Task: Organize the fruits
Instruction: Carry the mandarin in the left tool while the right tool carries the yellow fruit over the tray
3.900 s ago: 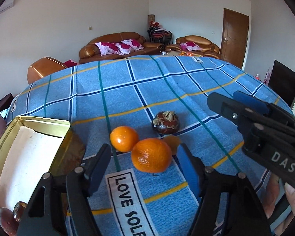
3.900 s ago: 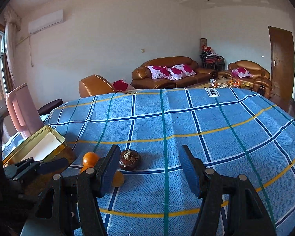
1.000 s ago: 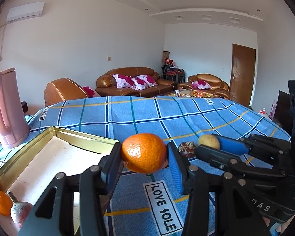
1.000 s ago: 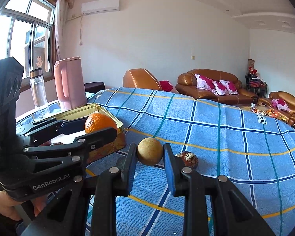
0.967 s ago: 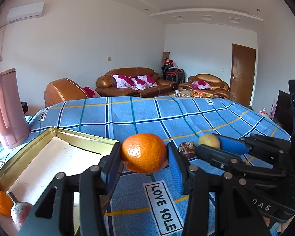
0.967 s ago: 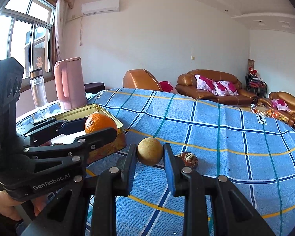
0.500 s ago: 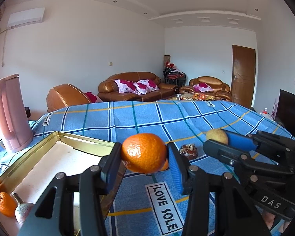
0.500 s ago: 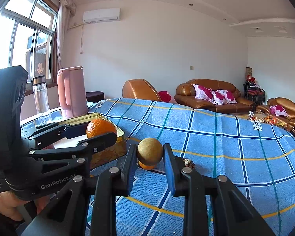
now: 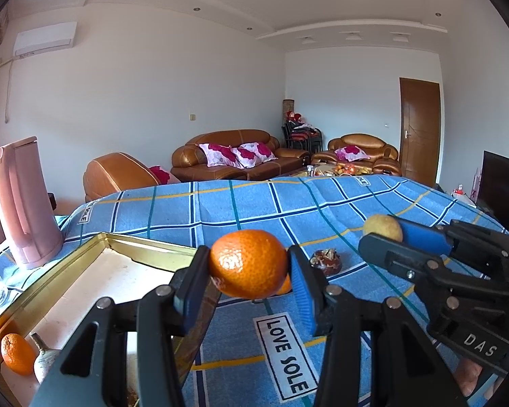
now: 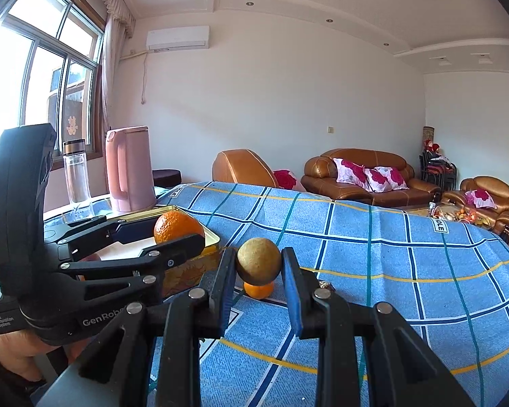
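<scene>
Now, at nine o'clock of the blue checked cloth [image 9: 288, 203] sits the gold tin [image 9: 51, 291], already holding a small orange [image 9: 15, 352]. Beside it the left gripper [image 9: 249, 271] pinches a mandarin [image 9: 247, 263] aloft. Toward three o'clock the right gripper [image 10: 258, 271] clamps a tan round fruit [image 10: 258, 260] above another orange [image 10: 258, 290] on the cloth.

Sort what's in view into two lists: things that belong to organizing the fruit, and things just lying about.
Part of the job:
- orange clamped in the left gripper
- tan round fruit clamped in the right gripper
- gold tin holding a small orange
- loose orange on the cloth
- dark brown fruit

Just lying about:
- pink kettle
- clear bottle
- sofas
</scene>
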A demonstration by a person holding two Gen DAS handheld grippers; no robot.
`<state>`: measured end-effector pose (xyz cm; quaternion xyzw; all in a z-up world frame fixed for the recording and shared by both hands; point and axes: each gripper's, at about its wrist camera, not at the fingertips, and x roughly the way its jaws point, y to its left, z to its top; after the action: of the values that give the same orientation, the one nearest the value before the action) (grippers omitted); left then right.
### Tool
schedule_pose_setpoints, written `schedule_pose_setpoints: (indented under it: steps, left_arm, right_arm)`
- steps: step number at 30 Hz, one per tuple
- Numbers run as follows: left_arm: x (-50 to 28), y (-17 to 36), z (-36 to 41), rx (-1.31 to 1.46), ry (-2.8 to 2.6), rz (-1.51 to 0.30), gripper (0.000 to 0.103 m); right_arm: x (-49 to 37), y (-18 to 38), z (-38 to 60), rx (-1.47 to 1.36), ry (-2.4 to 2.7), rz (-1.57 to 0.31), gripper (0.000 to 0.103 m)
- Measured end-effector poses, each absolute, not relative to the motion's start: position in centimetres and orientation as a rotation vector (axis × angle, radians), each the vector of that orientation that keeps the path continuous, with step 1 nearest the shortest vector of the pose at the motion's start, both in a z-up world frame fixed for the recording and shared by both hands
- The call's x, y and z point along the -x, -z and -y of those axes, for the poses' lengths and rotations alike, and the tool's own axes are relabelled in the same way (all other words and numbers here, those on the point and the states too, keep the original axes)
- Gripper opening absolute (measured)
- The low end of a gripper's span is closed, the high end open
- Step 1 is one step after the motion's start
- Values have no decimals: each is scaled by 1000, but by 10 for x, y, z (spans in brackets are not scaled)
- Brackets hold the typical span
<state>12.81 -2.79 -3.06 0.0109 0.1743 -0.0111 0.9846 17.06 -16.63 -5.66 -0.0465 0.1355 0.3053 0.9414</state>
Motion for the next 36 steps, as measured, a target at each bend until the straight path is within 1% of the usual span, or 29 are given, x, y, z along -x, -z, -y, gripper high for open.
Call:
schedule_pose_setpoints:
  steps: [36]
  left_arm:
    - [-95, 29, 4, 11, 43, -362, 48]
  right_arm:
    - [-133, 55, 144, 138, -672, -263, 29]
